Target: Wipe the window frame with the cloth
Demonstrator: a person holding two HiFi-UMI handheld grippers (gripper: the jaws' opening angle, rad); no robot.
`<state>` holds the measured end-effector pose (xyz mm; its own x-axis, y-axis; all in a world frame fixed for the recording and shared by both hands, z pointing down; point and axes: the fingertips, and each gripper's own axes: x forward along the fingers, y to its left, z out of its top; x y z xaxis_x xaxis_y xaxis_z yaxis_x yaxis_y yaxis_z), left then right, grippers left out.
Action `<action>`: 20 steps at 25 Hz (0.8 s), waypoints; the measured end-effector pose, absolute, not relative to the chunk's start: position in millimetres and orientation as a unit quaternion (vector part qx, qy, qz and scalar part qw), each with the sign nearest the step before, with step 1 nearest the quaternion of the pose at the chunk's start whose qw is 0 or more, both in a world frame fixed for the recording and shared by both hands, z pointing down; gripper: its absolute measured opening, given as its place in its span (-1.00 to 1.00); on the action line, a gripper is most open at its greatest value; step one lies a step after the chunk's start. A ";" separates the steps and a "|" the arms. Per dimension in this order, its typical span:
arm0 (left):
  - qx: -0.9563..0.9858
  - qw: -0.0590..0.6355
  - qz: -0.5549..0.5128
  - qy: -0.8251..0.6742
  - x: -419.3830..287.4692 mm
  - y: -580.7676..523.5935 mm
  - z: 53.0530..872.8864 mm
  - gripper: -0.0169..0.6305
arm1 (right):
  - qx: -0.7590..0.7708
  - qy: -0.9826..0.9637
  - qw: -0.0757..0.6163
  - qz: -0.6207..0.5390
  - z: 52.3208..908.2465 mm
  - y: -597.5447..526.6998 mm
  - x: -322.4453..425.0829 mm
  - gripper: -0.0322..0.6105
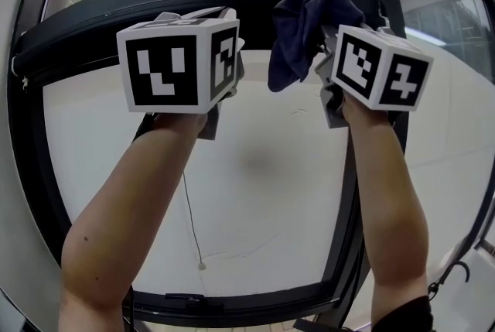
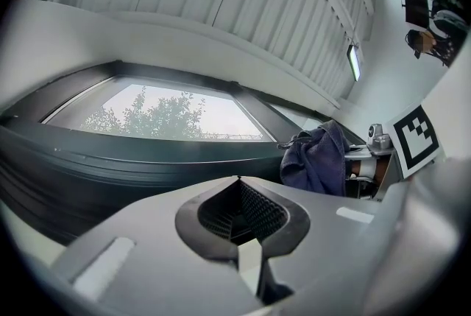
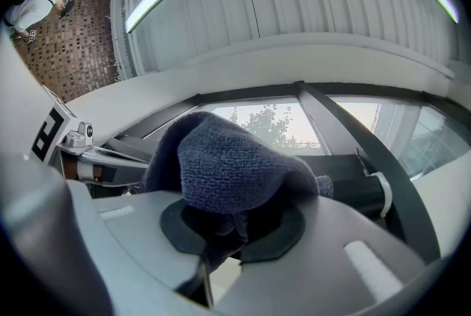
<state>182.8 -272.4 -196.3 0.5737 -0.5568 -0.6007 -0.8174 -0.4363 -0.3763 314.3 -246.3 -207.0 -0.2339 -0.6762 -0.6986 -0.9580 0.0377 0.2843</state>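
The right hand-held gripper [image 3: 232, 222] is clamped on the dark blue cloth [image 1: 302, 29], bunched against the window frame's [image 1: 93, 21] upper crossbar beside the upright post. The left hand-held gripper [image 2: 239, 211] is closed, empty, near the crossbar's left stretch.

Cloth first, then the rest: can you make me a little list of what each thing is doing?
cloth: dark blue, bunched, held up in front of the top bar of the window frame
right hand-held gripper: shut on the cloth
left hand-held gripper: shut, nothing in it, raised beside the right one
window frame: black, top bar curved
touching: cannot tell whether the cloth presses the bar
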 end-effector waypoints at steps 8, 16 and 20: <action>-0.822 0.333 0.191 0.421 249.1 -246.9 -179.6 -0.97 | -0.598 0.689 0.193 0.361 -191.7 -221.8 391.4 -0.75; -0.824 0.345 0.185 0.409 294.2 -231.9 -179.4 -0.97 | -0.612 0.683 0.194 0.348 -188.8 -219.0 442.9 -0.75; -0.832 0.346 0.183 0.394 320.5 -222.3 -176.4 -0.97 | -0.625 0.672 0.194 0.346 -185.8 -211.5 469.2 -0.75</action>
<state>320.5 -222.3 -176.4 0.6230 -0.5280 -0.5772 -0.7816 -0.4509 -0.4312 469.2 -211.5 -185.8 -0.1432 -0.7057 -0.6939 -0.9747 -0.0209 0.2224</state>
